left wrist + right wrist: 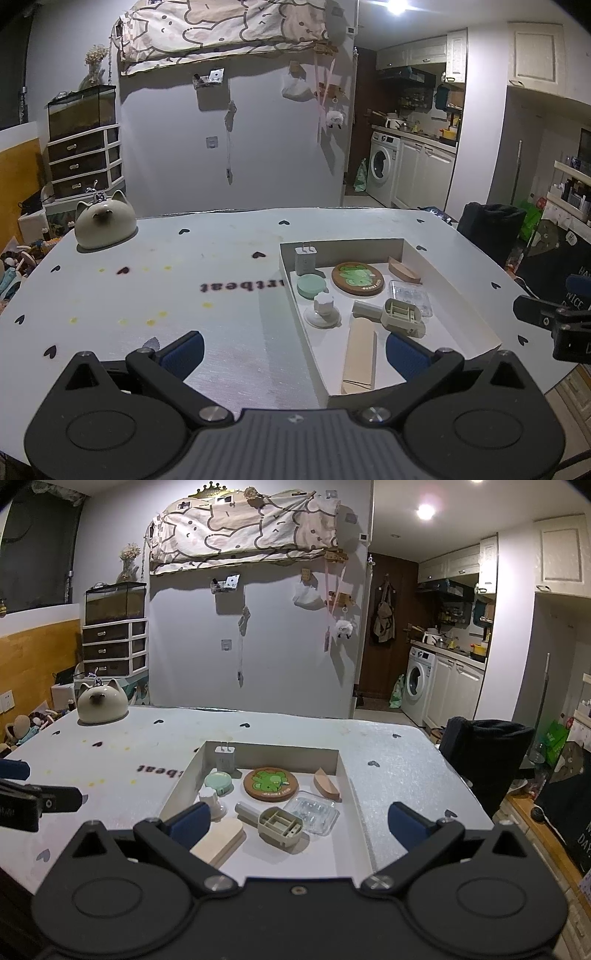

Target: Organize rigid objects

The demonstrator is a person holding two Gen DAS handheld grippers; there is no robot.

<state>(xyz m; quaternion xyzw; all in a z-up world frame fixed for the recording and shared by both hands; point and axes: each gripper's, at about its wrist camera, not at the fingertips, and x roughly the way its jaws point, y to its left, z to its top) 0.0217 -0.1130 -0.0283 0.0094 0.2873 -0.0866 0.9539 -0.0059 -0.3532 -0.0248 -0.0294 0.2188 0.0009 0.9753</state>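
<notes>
On the dim white table (155,295), my left gripper (293,350) and right gripper (297,823) gape empty over the tray (354,808), whose crowded coaster (271,783) and scoop (280,825) I could knock

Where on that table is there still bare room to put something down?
The widest bare stretch of table runs from the cat figurine to the tray. The tray's left half is crowded; its right side beyond the clear case has floor free.

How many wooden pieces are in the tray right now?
2 plain wood: a long flat board at the near left, and a small boat-shaped block by the far right wall of the tray. The round coaster may also be wood.
</notes>
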